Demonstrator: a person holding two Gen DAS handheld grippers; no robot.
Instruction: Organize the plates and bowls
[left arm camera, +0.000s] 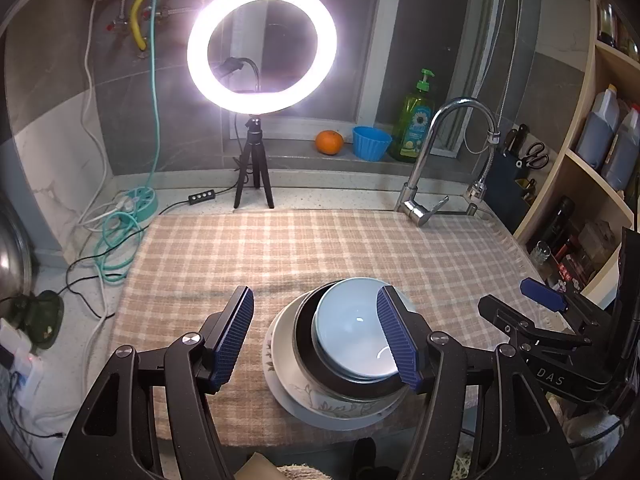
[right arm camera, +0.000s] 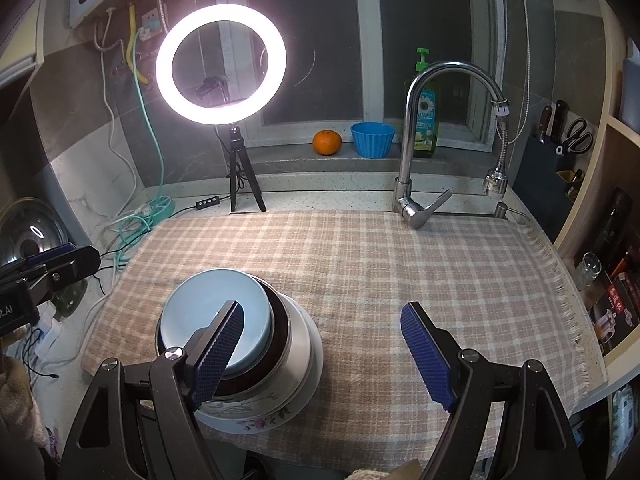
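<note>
Left-wrist view: a stack of dishes is seen near the front edge of a checked woven cloth in beige and white, fringed along its right side. At the bottom lies a white plate with a floral print; on it sits a dark, glossy bowl, and nested inside that a smooth pale blue bowl — round, shallow, with a highlight on its glaze. The left gripper is held with its jaws spread wide, ribbed blue pads on black arms; nothing is pressed between them, though the right pad overlaps the blue bowl's rim in the picture. The right gripper is likewise released, its pads apart over bare cloth just right of the stack. A chrome faucet curves behind.
</note>
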